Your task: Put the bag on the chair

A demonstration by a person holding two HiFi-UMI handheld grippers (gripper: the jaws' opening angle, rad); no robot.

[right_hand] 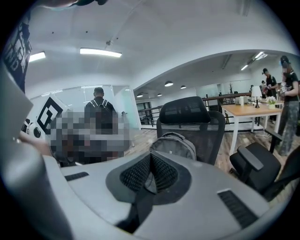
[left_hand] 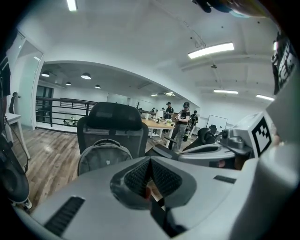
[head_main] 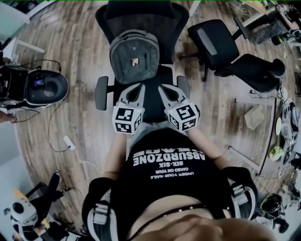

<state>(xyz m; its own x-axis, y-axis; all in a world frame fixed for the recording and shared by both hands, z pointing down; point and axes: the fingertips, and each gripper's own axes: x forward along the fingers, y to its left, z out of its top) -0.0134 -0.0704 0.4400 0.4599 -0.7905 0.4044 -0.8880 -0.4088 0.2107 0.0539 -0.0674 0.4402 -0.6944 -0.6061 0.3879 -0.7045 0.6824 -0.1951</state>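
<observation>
Bag (head_main: 134, 56) sits upright on the seat of the black chair (head_main: 153, 96), leaning against the backrest; placement is judged complete. Left gripper (left_hand: 150, 164) has its jaws pressed together with nothing between them. Right gripper (right_hand: 150, 161) is likewise closed and empty. Both are held near the person's body, clear of the bag. No step appears outstanding

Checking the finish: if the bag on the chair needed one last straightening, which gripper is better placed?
Left, narrowly. The left gripper sits just short of the middle of the bag, while the right gripper is off its right corner. Both are shut and empty; the bag already leans on the chair.
</observation>
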